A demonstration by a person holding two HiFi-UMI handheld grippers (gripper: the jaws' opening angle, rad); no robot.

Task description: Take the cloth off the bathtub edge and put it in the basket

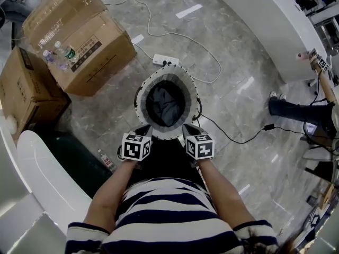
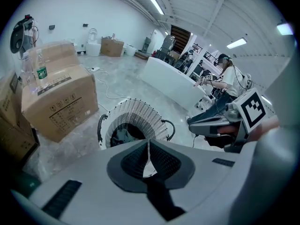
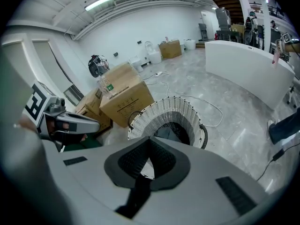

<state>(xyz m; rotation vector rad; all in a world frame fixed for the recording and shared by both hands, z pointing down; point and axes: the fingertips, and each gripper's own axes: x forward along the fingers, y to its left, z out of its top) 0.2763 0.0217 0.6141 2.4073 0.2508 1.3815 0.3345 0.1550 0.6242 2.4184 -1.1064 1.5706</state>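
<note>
A white wicker basket (image 1: 139, 103) stands on the grey floor just ahead of me. A dark grey cloth (image 1: 165, 106) lies inside it. Both grippers hover side by side at the basket's near rim: my left gripper (image 1: 143, 129) and my right gripper (image 1: 189, 128) are shut, with nothing between the pads. In the left gripper view the basket (image 2: 136, 115) and the cloth (image 2: 123, 136) lie beyond my left gripper (image 2: 148, 143). In the right gripper view the basket (image 3: 165, 110) holds the cloth (image 3: 165, 132) beyond my right gripper (image 3: 150, 142).
Two cardboard boxes (image 1: 79, 36) with plastic bottles (image 1: 59, 54) on top stand at the left. A power strip (image 1: 165, 61) and cables (image 1: 233, 136) lie on the floor. A white curved tub rim (image 1: 47, 179) is at lower left, a long white body (image 1: 265, 25) at upper right, and a person's leg (image 1: 296, 111) at the right.
</note>
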